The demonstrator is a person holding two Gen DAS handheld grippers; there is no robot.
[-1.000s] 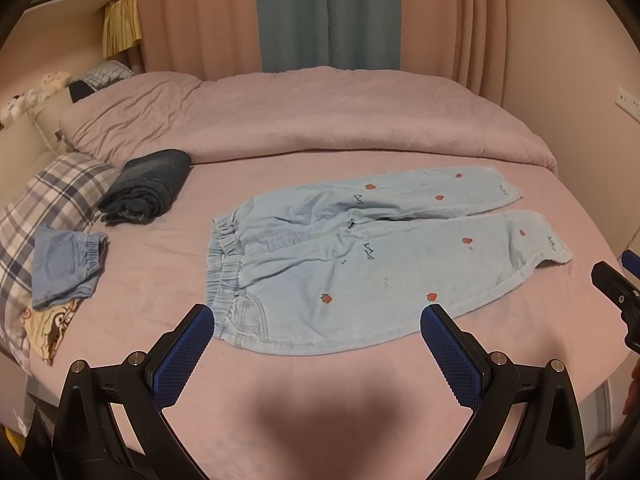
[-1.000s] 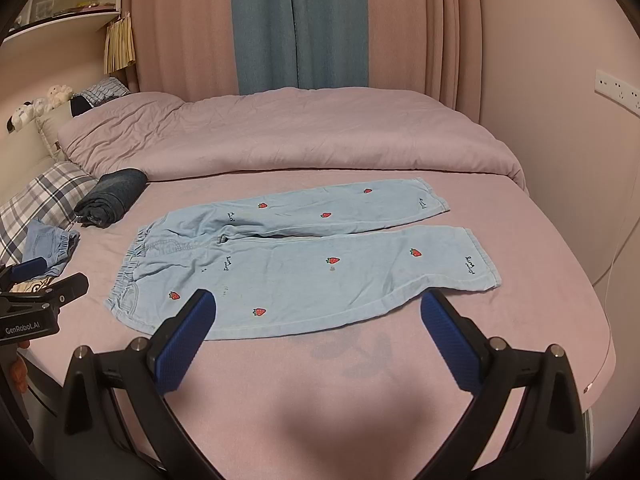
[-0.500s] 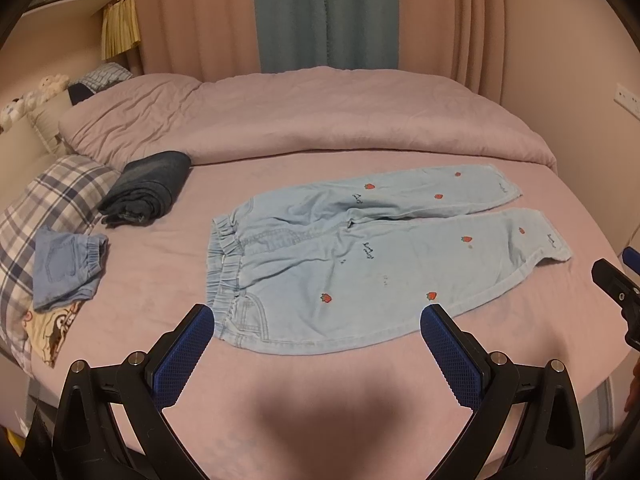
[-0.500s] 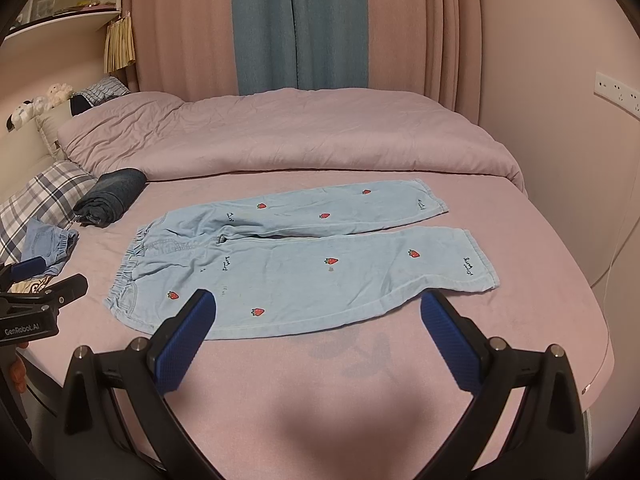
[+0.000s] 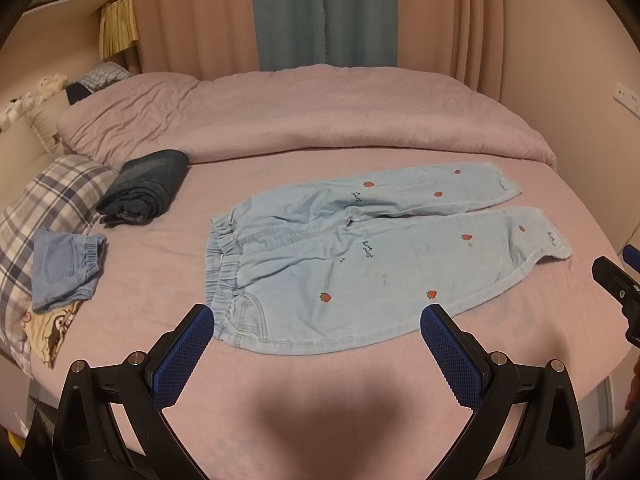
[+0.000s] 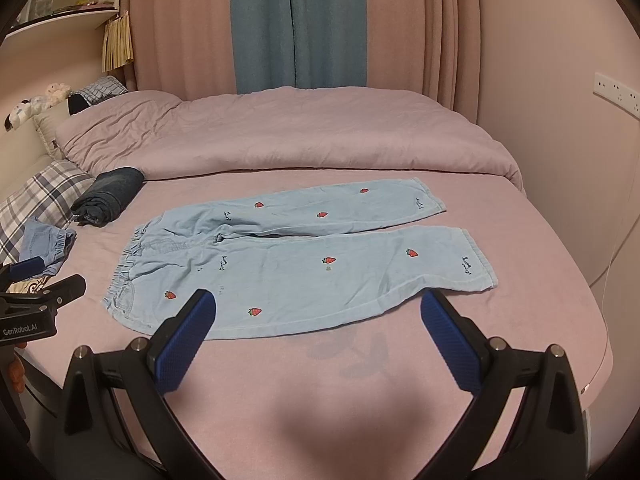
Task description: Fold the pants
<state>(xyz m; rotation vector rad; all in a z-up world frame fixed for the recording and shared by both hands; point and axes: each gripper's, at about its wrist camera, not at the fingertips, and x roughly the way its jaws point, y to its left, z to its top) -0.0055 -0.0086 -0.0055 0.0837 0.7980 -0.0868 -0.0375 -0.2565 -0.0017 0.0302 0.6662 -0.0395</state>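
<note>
- Nearest me, my left tool hangs with its blue pads spread wide, nothing between them, above the pink bed sheet just short of the waistband corner.
- My right tool is likewise wide open and empty, poised over the near edge of the trousers; its left pad overlaps the lower leg in view, but I cannot tell whether it touches.
- The light blue strawberry pants lie flat and unfolded in the middle of the bed, elastic waistband to the left, both legs running right, slightly parted at the hems.
- Left of the waistband, well apart, I see a small pair of folded denim shorts resting on a plaid pillow.
- Beyond those, a rolled dark denim garment sits near the pillow.
- Farther back, a rumpled pink duvet spans the bed.
- Behind it hang pink curtains with a teal curtain between.
</note>
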